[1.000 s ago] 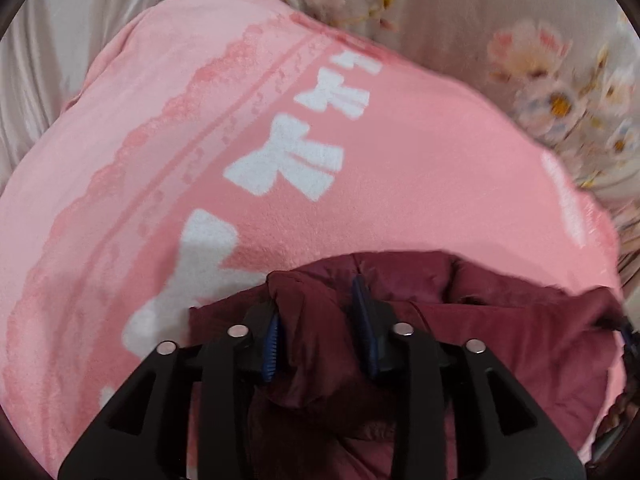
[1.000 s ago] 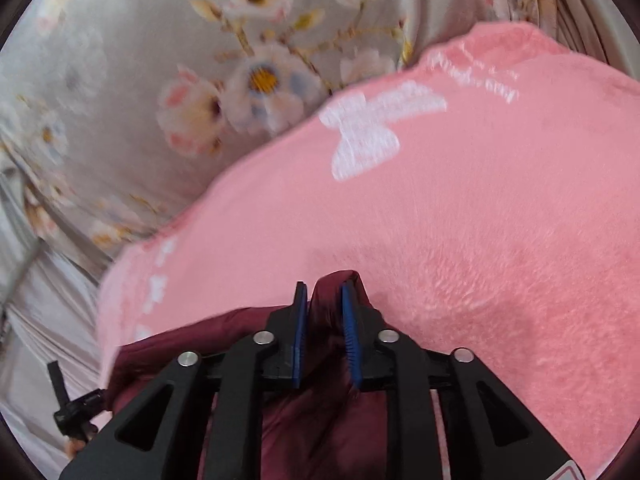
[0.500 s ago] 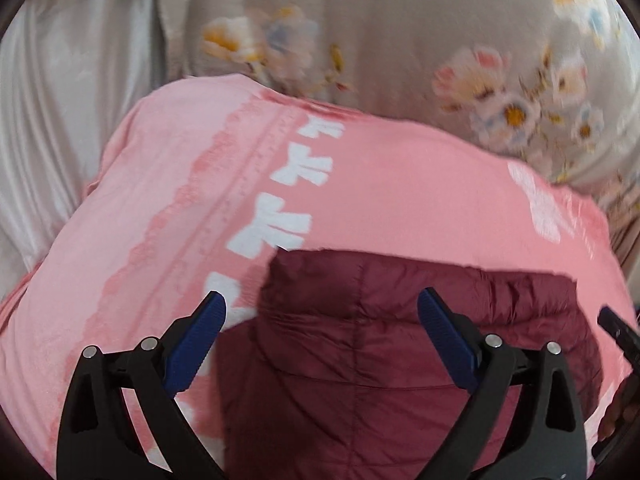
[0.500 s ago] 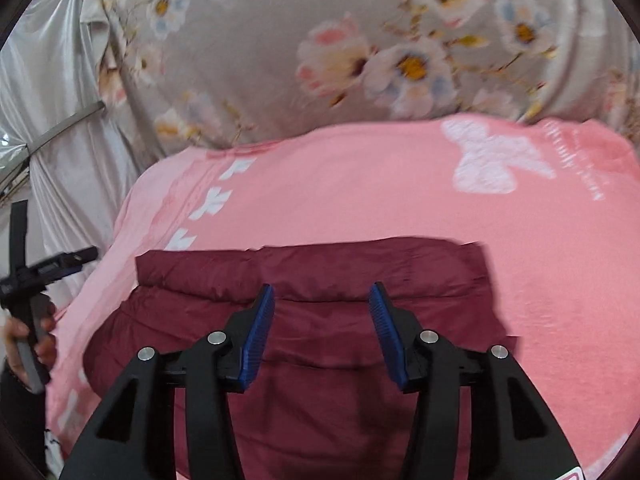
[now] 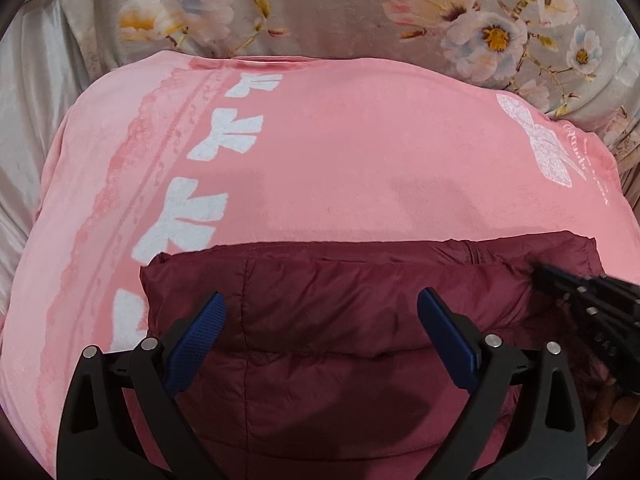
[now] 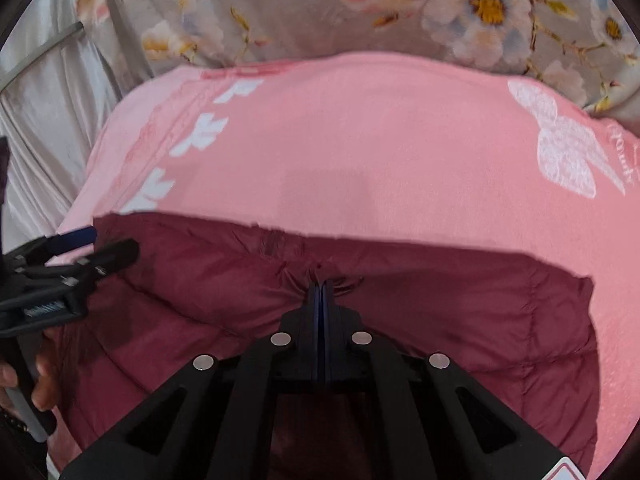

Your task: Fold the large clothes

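Maroon quilted jacket (image 5: 340, 320) lies folded on a pink blanket (image 5: 360, 160), at the blanket's near edge, roughly centred across it; its far edge runs straight across the blanket, with a short zip section showing along that edge toward the right. Blanket has a column of white bows (image 5: 208, 204) down its left side and one big white bow (image 6: 568, 148) near its far right corner. Grey floral sheet (image 5: 360, 8) lies beyond the blanket's far edge; plain pale fabric (image 6: 52, 100) past the left edge.

Left gripper (image 5: 322, 340) hovers over the left half of the jacket, jaws spread wide, blue pads (image 5: 196, 340) clear of the fabric, nothing held. In the right wrist view the same gripper (image 6: 86, 246) shows at the jacket's left far corner, with the person's fingers (image 6: 44, 380) around its handle.

Right gripper (image 6: 320, 286) has its jaws pressed together over the jacket just short of its far edge, near the zip. The fabric is puckered right at the tips, but whether a fold is actually pinched between them cannot be told. In the left wrist view the right gripper (image 5: 580, 292) shows only partly, blurred, over the jacket's right side.
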Tool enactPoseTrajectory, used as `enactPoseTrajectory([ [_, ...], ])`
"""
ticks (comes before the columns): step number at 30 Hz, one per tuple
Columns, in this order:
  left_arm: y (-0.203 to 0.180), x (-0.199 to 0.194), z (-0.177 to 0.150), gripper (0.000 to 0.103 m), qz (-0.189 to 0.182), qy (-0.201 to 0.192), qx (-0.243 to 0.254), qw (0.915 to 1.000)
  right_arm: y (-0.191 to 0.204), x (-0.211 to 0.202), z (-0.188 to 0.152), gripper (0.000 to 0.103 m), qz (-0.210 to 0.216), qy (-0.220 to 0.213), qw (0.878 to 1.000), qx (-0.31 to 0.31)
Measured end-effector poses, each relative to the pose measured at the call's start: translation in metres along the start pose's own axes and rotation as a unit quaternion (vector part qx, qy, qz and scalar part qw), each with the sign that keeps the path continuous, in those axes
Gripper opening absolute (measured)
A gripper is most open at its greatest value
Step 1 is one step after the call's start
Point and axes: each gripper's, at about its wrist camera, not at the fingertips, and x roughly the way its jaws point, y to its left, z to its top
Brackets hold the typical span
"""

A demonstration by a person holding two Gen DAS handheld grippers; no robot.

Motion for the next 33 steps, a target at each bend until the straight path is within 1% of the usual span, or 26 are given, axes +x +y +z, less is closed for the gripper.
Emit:
enactPoseTrajectory([
  [2, 0.001, 0.005, 0.006, 0.094, 0.006, 0.002, -0.003, 1.0, 0.002, -0.01, 0.009, 0.001, 0.003, -0.027, 1.0, -0.002],
  [3, 0.002, 0.011, 0.009, 0.094, 0.008, 0.006, -0.006, 0.9999, 0.002, -0.009, 0.013, 0.0, 0.003, -0.028, 1.0, -0.001],
  [6, 0.004, 0.032, 0.009, 0.094, 0.018, 0.021, -0.014, 0.9995, -0.003, 0.015, 0.019, 0.0, -0.001, -0.003, 1.0, 0.007],
  [7, 0.005, 0.044, 0.006, 0.094, 0.021, 0.029, -0.018, 0.9992, -0.005, 0.023, 0.019, 0.0, -0.001, 0.006, 1.0, 0.009],
  [9, 0.007, 0.056, 0.0, 0.094, 0.018, 0.035, -0.028, 0.9989, -0.01, 0.041, 0.012, 0.0, 0.002, 0.025, 0.999, 0.021],
  [12, 0.011, 0.062, -0.006, 0.095, 0.013, 0.024, -0.04, 0.9988, -0.017, 0.055, 0.004, 0.0, 0.014, 0.034, 0.999, 0.04],
  [15, 0.008, 0.068, -0.009, 0.096, 0.02, 0.016, -0.044, 0.9987, -0.018, 0.063, -0.001, 0.0, 0.018, 0.033, 0.998, 0.045],
  [18, 0.002, 0.072, -0.012, 0.098, 0.035, 0.005, -0.04, 0.9986, -0.019, 0.065, -0.005, 0.0, 0.02, 0.025, 0.998, 0.048],
  [24, 0.0, 0.075, -0.013, 0.098, 0.039, 0.001, -0.037, 0.9985, -0.019, 0.068, -0.009, 0.0, 0.02, 0.007, 0.999, 0.048],
  [26, 0.0, 0.075, -0.013, 0.098, 0.042, 0.0, -0.037, 0.9984, -0.022, 0.069, -0.008, 0.0, 0.03, 0.004, 0.998, 0.055],
  [29, 0.003, 0.07, -0.013, 0.098, 0.035, -0.004, -0.04, 0.9986, -0.032, 0.061, -0.008, 0.0, 0.056, -0.006, 0.995, 0.078],
  [30, 0.006, 0.065, -0.013, 0.098, 0.033, -0.008, -0.043, 0.9985, -0.038, 0.05, -0.009, 0.0, 0.055, -0.016, 0.994, 0.089],
  [31, 0.012, 0.053, -0.014, 0.098, 0.035, -0.02, -0.046, 0.9981, -0.042, 0.039, -0.01, 0.0, 0.054, -0.026, 0.994, 0.096],
  [32, 0.017, 0.041, -0.015, 0.098, 0.036, -0.031, -0.048, 0.9977, -0.05, 0.023, -0.012, 0.0, 0.047, -0.041, 0.993, 0.102],
  [33, 0.025, 0.027, -0.017, 0.098, 0.035, -0.044, -0.052, 0.9971, -0.059, 0.008, -0.014, 0.0, 0.031, -0.053, 0.993, 0.105],
])
